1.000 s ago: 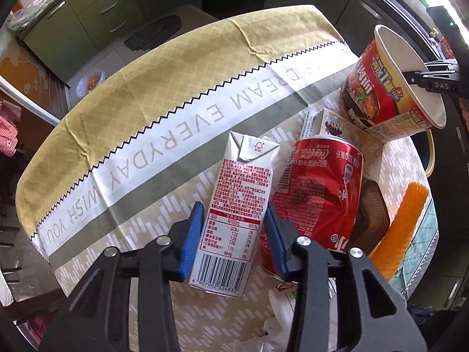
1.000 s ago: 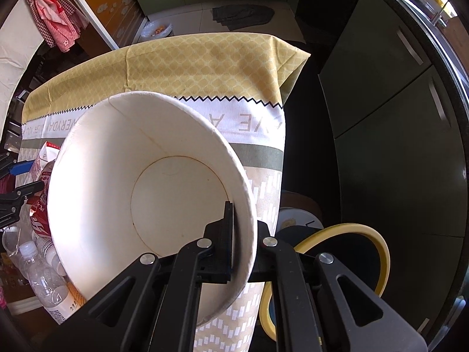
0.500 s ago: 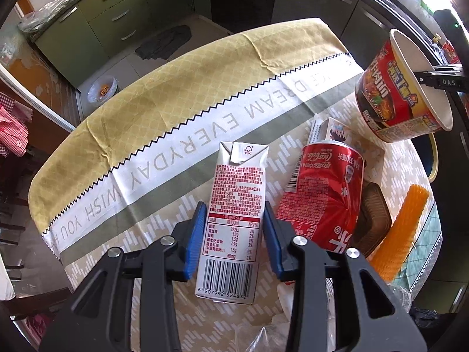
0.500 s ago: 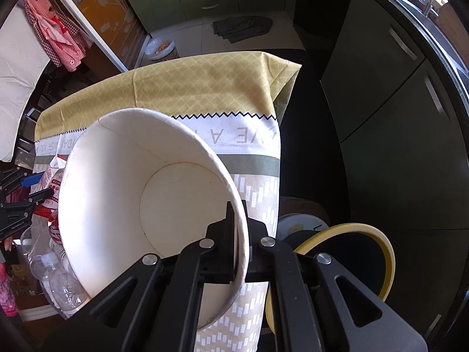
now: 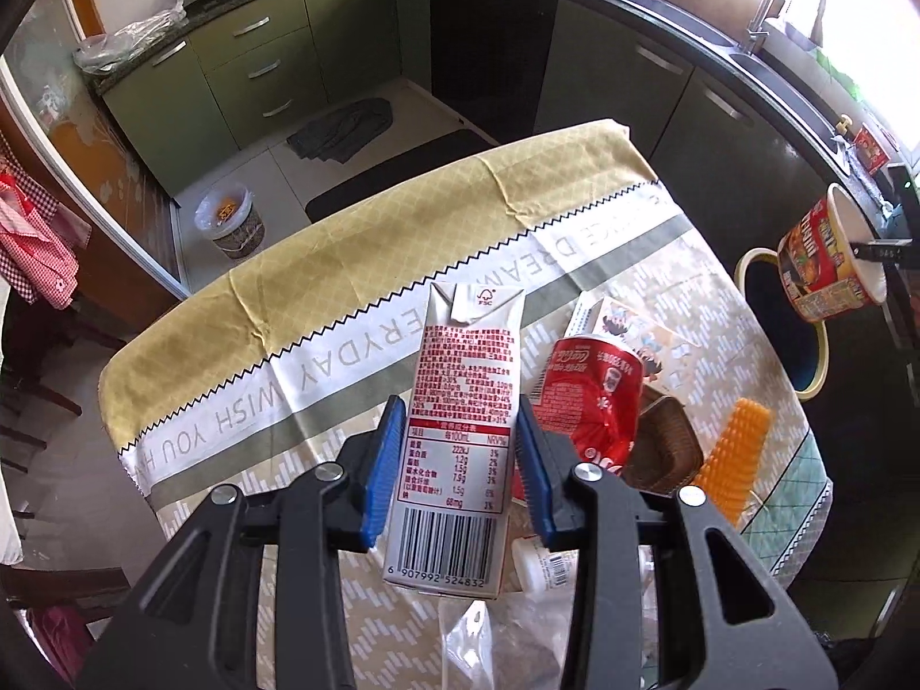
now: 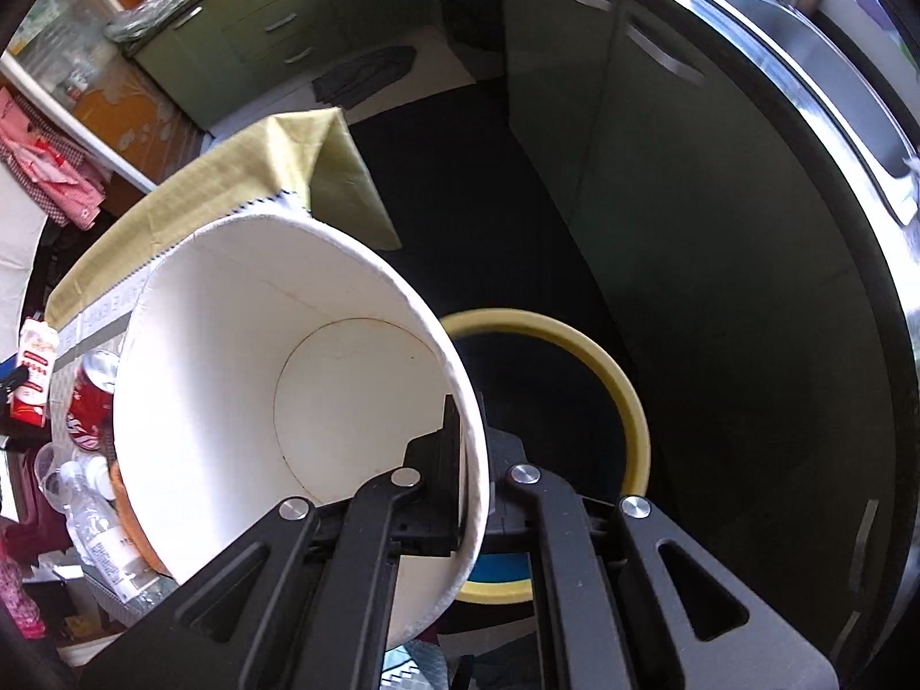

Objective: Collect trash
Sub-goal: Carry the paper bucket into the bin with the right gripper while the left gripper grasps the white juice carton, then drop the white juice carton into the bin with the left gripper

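Observation:
My left gripper [image 5: 457,454] is shut on a white and red milk carton [image 5: 460,402], its blue pads pressed on both sides, and holds it above the table [image 5: 322,264]. My right gripper [image 6: 468,448] is shut on the rim of an empty noodle cup [image 6: 276,379]; the left wrist view shows that cup [image 5: 828,264] in the air, off the table's right edge. Beside and below the cup is the yellow-rimmed bin [image 6: 609,379] with its dark opening, also at the right of the left wrist view as the bin [image 5: 816,368].
A red cola can [image 5: 592,397], a small printed box [image 5: 627,322], a brown tray [image 5: 661,448], an orange ribbed piece [image 5: 736,460] and clear plastic bottles [image 6: 86,494] lie on the table's near right part. Green cabinets and a dark counter surround the table.
The left gripper closed on the milk carton and lifted it off the table. The right gripper carried the noodle cup to the right, off the table's edge and next to the bin.

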The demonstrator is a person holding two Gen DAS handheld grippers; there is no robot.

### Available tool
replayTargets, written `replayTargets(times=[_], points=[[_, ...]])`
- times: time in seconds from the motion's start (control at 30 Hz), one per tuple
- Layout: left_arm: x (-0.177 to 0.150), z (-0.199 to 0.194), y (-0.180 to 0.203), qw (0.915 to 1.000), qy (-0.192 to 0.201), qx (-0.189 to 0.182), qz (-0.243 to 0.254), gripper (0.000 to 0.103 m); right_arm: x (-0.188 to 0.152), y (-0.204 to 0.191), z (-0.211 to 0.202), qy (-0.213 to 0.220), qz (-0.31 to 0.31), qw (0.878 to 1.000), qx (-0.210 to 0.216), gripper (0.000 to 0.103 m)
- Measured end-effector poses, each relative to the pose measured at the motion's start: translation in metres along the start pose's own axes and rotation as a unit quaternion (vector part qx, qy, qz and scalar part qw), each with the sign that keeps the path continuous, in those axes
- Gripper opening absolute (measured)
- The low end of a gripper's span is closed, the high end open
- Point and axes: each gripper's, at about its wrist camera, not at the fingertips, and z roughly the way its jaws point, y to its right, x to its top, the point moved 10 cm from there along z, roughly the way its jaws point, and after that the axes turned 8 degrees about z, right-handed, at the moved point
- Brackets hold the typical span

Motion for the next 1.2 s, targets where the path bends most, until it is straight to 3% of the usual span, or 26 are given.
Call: replayTargets(times=[0.13, 0.37, 0.47, 0.6, 0.73, 0.93, 1.2], points=[[0.009, -0.014, 0.027, 0.9997, 0.013, -0.017, 0.009, 0.036, -0.016, 0.037, 0.039, -0.028, 0.026, 0.999, -0.005, 0.003], [0.022, -0.029, 0.096, 0.9971, 0.022, -0.059, 0.044, 0.036, -0.020, 0.047, 0.104, -0.059, 0.035, 0.998, 0.014, 0.005], [0.027, -0.032, 0.130, 0.9944, 0.022, -0.077, 0.068, 0.036, -0.016, 0.059, 0.117, -0.053, 0.040, 0.998, -0.004, 0.008], [0.035, -0.032, 0.175, 0.9895, 0.018, -0.096, 0.107, 0.036, -0.013, 0.068, 0.098, -0.024, 0.046, 0.999, 0.000, 0.010], [0.046, -0.028, 0.222, 0.9832, 0.016, -0.115, 0.141, 0.036, -0.024, 0.071, 0.055, 0.007, 0.048, 0.998, 0.039, 0.010], [0.062, -0.004, 0.301, 0.9708, -0.002, -0.142, 0.193, 0.036, -0.063, 0.081, -0.001, 0.041, 0.028, 0.996, 0.071, 0.010], [0.091, 0.053, 0.403, 0.9568, -0.030, -0.160, 0.241, 0.036, -0.120, 0.116, -0.020, 0.043, 0.028, 0.996, 0.073, 0.010]])
